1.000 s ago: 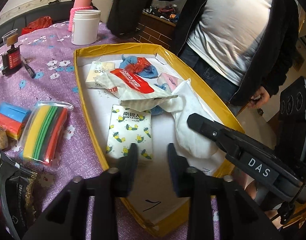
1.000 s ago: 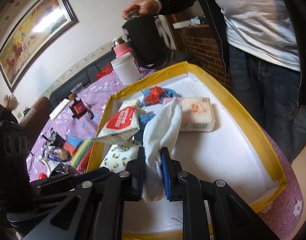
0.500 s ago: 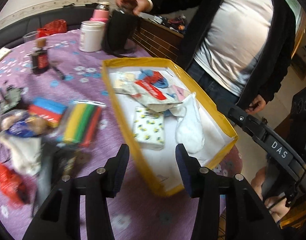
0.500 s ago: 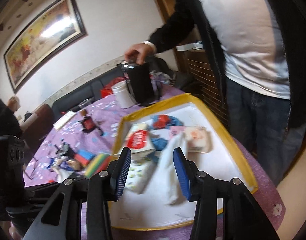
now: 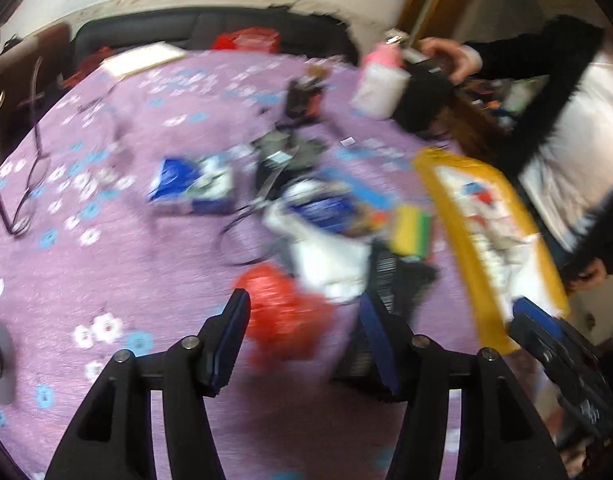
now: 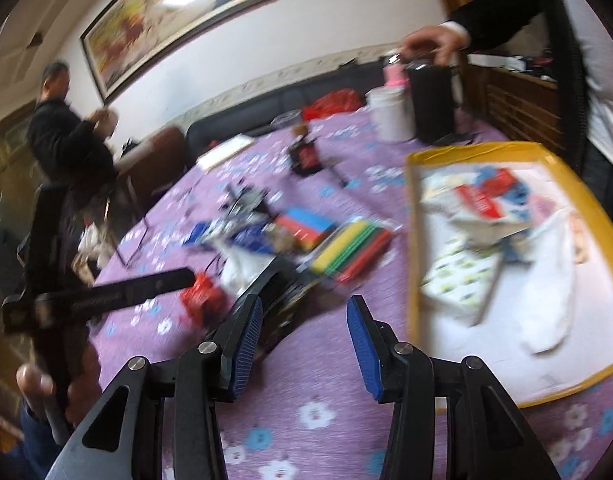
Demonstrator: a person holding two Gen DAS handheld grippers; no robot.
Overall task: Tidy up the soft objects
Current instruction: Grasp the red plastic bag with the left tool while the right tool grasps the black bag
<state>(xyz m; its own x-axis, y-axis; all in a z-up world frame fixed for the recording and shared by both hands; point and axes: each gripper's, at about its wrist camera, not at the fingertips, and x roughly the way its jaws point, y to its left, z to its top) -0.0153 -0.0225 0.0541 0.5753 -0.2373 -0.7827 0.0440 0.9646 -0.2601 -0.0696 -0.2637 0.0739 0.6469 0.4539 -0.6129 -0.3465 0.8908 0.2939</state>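
Note:
A yellow-rimmed tray (image 6: pixel 413 240) at the right holds a white sock (image 6: pixel 554 276), a patterned tissue pack (image 6: pixel 458 280) and a red-and-white pack (image 6: pixel 478 200); it also shows in the left wrist view (image 5: pixel 462 232). My left gripper (image 5: pixel 304 340) is open and empty above the purple tablecloth, in front of a red soft thing (image 5: pixel 284 312) and a white cloth (image 5: pixel 330 260). My right gripper (image 6: pixel 304 344) is open and empty, left of the tray. Both views are blurred.
A pile on the cloth holds a striped colour pack (image 6: pixel 350 252), a black bag (image 6: pixel 278 300) and blue packets (image 5: pixel 190 186). A white jar (image 6: pixel 390 114) and a black case (image 6: pixel 432 100), held by a person's hand, stand at the back. Glasses (image 5: pixel 22 176) lie left.
My right gripper let go of the white sock, which now lies in the tray, and drew back left. My left gripper swung left from the tray to the pile and opened wider.

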